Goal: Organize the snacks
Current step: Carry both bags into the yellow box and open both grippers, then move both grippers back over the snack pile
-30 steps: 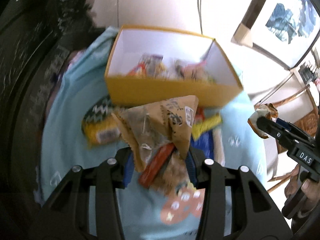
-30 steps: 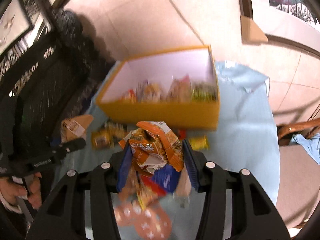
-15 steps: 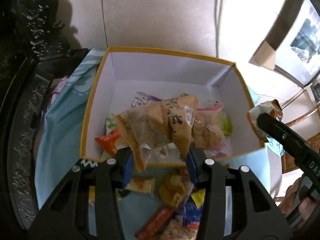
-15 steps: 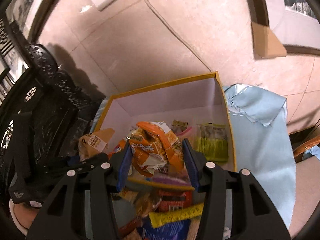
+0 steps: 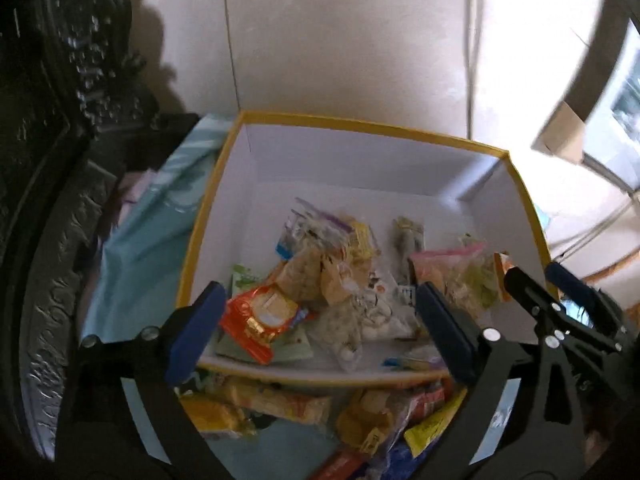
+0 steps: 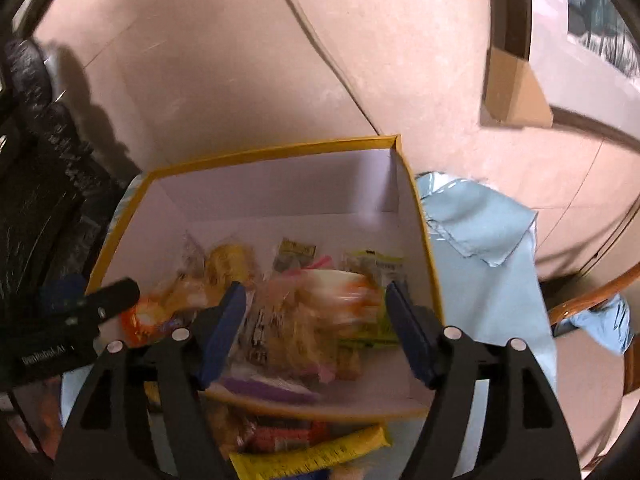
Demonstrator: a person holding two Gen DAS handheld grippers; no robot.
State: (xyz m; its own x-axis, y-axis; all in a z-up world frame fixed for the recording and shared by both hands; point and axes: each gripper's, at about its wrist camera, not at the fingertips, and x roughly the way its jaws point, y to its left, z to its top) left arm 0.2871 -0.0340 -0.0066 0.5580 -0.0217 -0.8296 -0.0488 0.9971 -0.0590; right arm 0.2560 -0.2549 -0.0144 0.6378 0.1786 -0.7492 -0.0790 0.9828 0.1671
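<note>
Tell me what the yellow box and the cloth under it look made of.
The yellow box looks like cardboard: thin, stiff walls, matte white inside, folded corners. The light blue cloth looks like soft woven fabric: it rumples and folds at its edge, with a slight sheen.

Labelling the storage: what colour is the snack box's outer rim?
Yellow rim, white inside, on the snack box; clearest in the left wrist view.
</note>
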